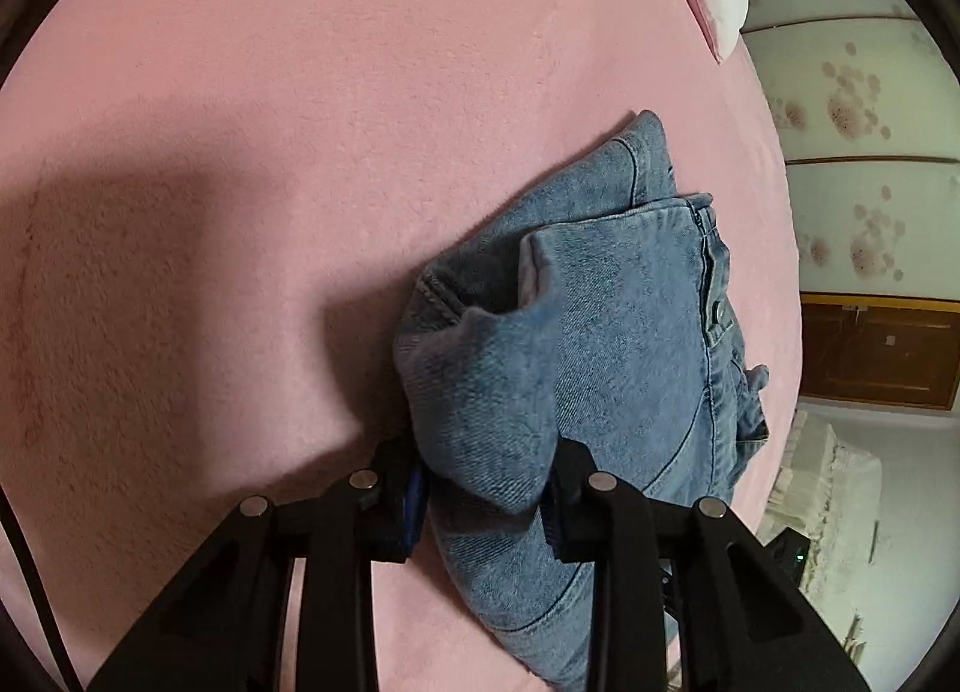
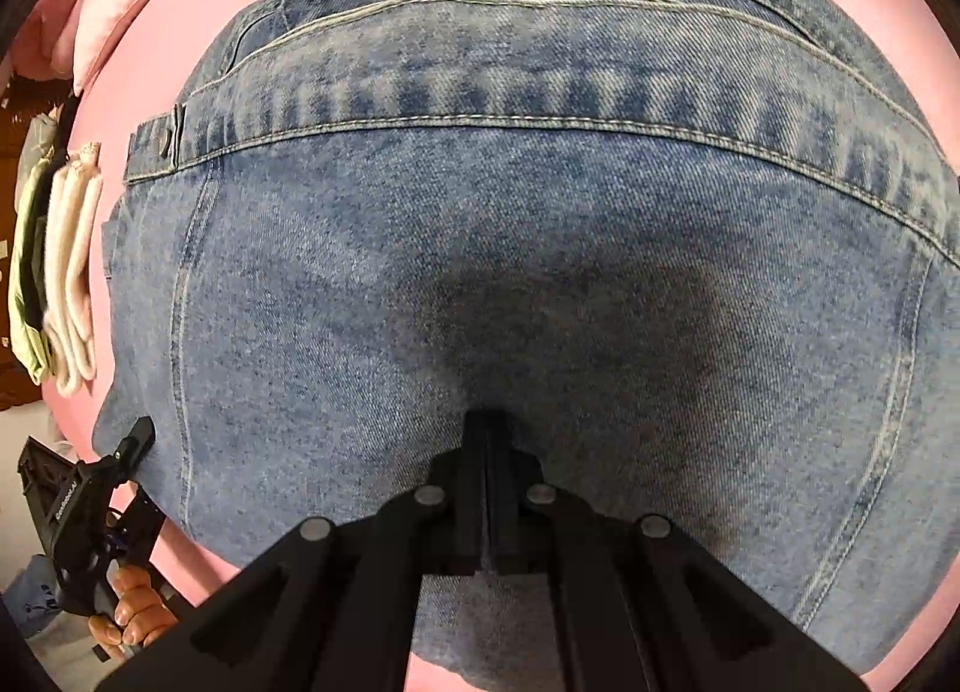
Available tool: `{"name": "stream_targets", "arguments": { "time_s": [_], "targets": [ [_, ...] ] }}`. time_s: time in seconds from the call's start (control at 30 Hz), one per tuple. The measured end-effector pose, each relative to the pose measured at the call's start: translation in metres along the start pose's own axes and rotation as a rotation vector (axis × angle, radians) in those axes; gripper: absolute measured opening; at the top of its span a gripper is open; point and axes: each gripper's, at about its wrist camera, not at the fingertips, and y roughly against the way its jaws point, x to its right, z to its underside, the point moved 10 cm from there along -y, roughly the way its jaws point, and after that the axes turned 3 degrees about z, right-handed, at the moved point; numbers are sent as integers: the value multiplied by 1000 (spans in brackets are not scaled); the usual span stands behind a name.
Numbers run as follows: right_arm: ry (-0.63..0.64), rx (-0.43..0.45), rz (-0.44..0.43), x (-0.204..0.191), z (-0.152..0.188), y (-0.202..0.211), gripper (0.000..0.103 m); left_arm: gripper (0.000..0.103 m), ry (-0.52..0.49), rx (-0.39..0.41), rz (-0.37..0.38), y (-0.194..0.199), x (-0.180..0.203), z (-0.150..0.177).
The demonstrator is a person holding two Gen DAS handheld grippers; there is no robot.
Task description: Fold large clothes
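The left wrist view looks steeply down along its own fingers onto a pink bed (image 1: pixel 252 164), near its edge, with a folded denim garment (image 1: pixel 600 344) close below and the room's papered wall (image 1: pixel 858 110) beyond. The right wrist view points almost straight down, so near the denim garment (image 2: pixel 510 248) that the cloth fills nearly the whole picture, the bed (image 2: pixel 132 104) showing only at the margins. Both views share the garment and the bed; the right one also catches the left gripper (image 2: pixel 141 437) at its lower left.

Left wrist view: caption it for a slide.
Left gripper pinching a fold of the denim jacket on the pink blanket.
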Motion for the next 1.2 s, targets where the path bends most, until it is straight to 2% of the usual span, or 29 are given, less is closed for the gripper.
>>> {"name": "stream_targets", "arguments": {
  "time_s": [0.1, 0.17, 0.23, 0.4, 0.5, 0.6, 0.7, 0.9, 1.03, 1.2],
  "targets": [
    [-5, 9, -3, 4, -1, 3, 0, 14, -59, 42, -14, 4, 8, 3],
    [-13, 15, -11, 3, 2, 4, 0, 12, -114, 87, -19, 16, 18, 7],
    [-22, 22, -17, 2, 9, 7, 0, 9, -196, 126, 33, 32, 43, 13],
    [-47, 49, -25, 10, 31, 13, 0, 7, -487, 136, 39, 58, 117, 40],
    [-74, 60, -52, 17, 35, 15, 0, 7, -662, 164, 14, 70, 157, 65],
    [-117, 70, -115, 28, 37, 16, 0, 7, -791, 171, 38, 76, 195, 100],
    [-159, 65, -222, 41, 40, 17, 0, 7, -886, 175, 66, 78, 224, 137],
    [-220, 70, -456, 63, 47, 17, 0, 7, -1101, 150, 104, 77, 250, 213],
    [-242, 101, -602, 76, 55, 17, 0, 7, -1234, 127, 99, 66, 263, 270],
    [-196, 113, -656, 92, 64, 21, 0, 7, -1293, 72, 99, 42, 268, 330]
  ]
}}
